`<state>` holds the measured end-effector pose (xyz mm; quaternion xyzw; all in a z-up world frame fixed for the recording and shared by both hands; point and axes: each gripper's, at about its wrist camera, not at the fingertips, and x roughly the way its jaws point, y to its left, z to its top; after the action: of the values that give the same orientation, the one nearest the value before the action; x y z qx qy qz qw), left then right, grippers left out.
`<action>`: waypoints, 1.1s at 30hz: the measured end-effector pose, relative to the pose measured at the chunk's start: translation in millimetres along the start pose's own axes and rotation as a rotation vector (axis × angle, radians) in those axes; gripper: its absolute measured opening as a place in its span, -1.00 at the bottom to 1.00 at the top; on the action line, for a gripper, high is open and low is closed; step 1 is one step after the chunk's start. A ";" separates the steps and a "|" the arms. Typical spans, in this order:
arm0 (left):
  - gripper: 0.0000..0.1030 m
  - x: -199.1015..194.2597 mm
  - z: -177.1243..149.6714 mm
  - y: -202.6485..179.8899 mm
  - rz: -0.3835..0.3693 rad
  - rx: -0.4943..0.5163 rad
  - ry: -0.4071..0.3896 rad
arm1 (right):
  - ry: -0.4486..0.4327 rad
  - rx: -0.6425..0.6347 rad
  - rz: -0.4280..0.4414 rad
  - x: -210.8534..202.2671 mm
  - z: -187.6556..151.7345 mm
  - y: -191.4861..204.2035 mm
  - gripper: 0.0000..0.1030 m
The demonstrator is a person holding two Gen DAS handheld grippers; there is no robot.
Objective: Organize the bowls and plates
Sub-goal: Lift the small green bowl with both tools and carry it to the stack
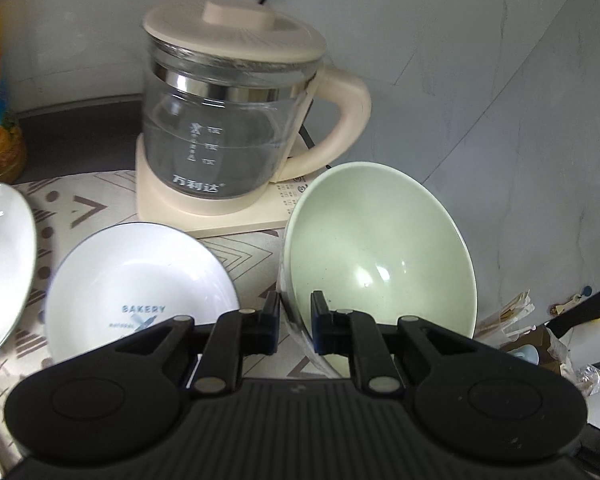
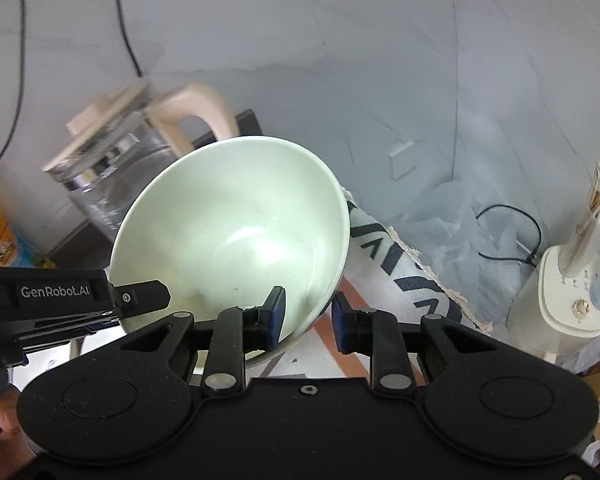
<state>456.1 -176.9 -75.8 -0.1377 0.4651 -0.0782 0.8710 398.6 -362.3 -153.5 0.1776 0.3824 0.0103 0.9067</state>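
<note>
The left gripper (image 1: 295, 312) pinches the near rim of the green bowl (image 1: 380, 248) between its fingers, holding it tilted up with its hollow facing the camera; the bowl's rim passes right through the narrow gap, so the grasp looks firm. In the right wrist view the right gripper (image 2: 309, 312) straddles the same green bowl's (image 2: 236, 232) lower edge, one finger inside and one outside, but a gap shows on the outer side, so I judge it open or only loosely closing. Just left of the left gripper, a white bowl printed BAKERY (image 1: 140, 284) lies flat on the patterned mat (image 1: 252, 256), and another white dish (image 1: 2, 264) sits further left at the edge of view. Beyond them stands a glass kettle (image 1: 236, 120) on its base. Nothing appears stacked yet; the bowls lie apart, so the sorting seems barely begun
</note>
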 end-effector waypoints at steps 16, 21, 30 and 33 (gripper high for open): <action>-0.73 -68.7 -38.8 19.0 0.062 -0.080 -0.108 | -0.031 -0.105 0.101 -47.4 -14.7 22.2 -0.52; -0.73 -89.5 -54.6 26.0 0.083 -0.102 -0.133 | -0.030 -0.130 0.136 -59.1 -23.8 28.3 -0.52; -0.72 -119.0 -83.0 39.2 0.117 -0.153 -0.159 | -0.029 -0.184 0.185 -79.7 -40.9 38.8 -0.52; -0.72 -127.4 -92.8 44.7 0.131 -0.166 -0.166 | -0.026 -0.200 0.195 -85.6 -48.4 43.4 -0.52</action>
<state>308.6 -116.3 -38.5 -0.1849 0.4043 0.0292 0.8953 309.4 -319.6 -111.3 0.1227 0.3485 0.1343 0.9195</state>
